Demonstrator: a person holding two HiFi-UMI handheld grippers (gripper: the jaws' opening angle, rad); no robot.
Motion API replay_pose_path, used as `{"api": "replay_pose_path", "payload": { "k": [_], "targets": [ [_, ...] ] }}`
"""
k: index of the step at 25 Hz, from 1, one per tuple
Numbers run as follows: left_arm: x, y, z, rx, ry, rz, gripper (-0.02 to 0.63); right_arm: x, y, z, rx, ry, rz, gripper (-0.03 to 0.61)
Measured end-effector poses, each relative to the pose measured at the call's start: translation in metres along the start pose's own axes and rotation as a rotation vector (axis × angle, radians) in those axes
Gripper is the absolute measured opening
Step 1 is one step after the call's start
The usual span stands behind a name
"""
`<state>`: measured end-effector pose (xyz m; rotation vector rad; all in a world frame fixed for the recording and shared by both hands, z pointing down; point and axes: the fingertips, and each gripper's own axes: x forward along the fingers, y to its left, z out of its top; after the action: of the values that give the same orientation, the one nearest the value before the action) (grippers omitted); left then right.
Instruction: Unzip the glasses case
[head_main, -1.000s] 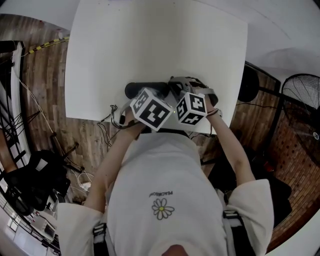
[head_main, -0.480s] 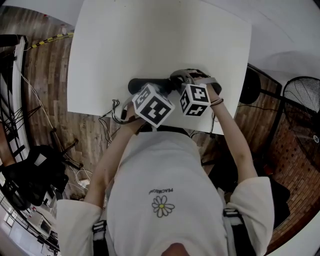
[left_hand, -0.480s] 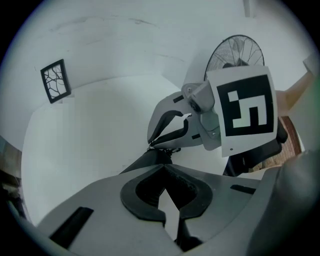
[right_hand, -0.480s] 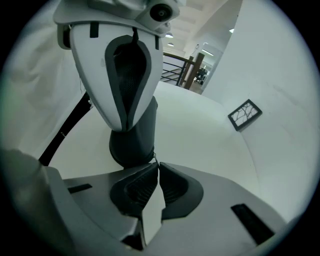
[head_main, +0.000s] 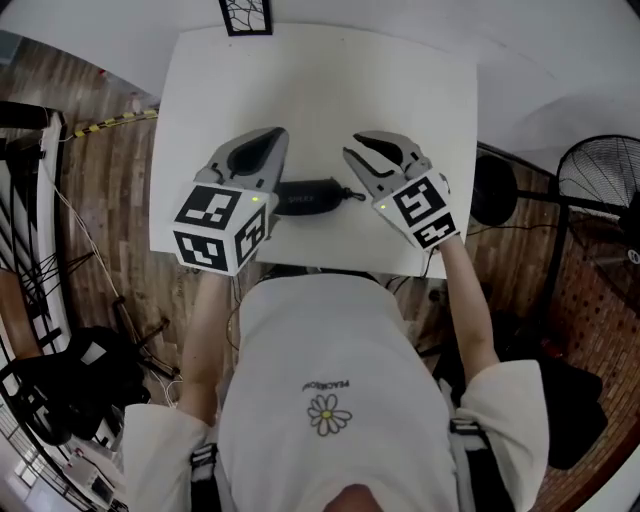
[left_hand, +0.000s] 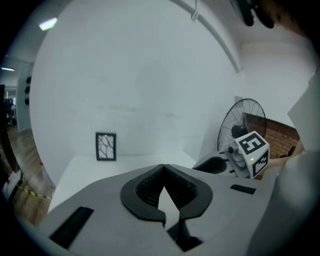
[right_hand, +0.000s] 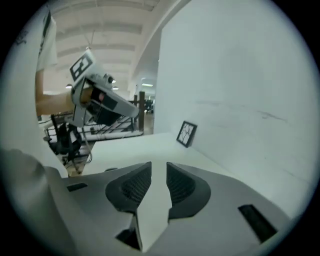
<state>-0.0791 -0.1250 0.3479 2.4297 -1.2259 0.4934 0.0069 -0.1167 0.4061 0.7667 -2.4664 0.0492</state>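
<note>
Black glasses case (head_main: 305, 196) on table (head_main: 320, 80) btwn L gripper (head_main: 272, 140), jaws together, & R gripper (head_main: 358, 150), jaws slightly apart, empty; unpinned, case could slide w/ zip tug.

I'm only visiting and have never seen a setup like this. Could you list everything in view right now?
table: one, white, centre of the head view.
glasses case: one, black, on the table near the person, between the two tools.
framed picture: one, black frame, at the table's far edge.
fan: one, black, on the floor right of the table.
floor: wooden planks, around the table.
T-shirt: one, white with a daisy print, on the person.
left tool: one, grey, jaws shut, empty, left of the case.
right tool: one, grey, jaws slightly apart, empty, right of the case.
</note>
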Motion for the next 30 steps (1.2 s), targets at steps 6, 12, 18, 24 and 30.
{"api": "replay_pose_path", "payload": {
  "k": [6, 12, 18, 24, 30],
  "targets": [
    [-0.043, 0.017, 0.057, -0.022, -0.326, 0.111, 0.014, -0.060, -0.036, 0.061, 0.101, -0.225, -0.253, 0.077],
    [-0.067, 0.009, 0.078, 0.002, -0.468, 0.106, 0.014, -0.107, -0.043, 0.098, 0.199, -0.416, -0.460, 0.051],
    [-0.084, 0.003, 0.079, 0.012, -0.565, 0.175, 0.014, -0.131, -0.033, 0.100, 0.220, -0.485, -0.605, 0.008],
    [-0.091, -0.002, 0.087, 0.086, -0.633, 0.238, 0.014, -0.131, -0.025, 0.085, 0.245, -0.464, -0.649, 0.007],
    [-0.088, -0.002, 0.082, 0.096, -0.608, 0.241, 0.014, -0.124, -0.018, 0.075, 0.257, -0.431, -0.640, 0.007]
  ]
}}
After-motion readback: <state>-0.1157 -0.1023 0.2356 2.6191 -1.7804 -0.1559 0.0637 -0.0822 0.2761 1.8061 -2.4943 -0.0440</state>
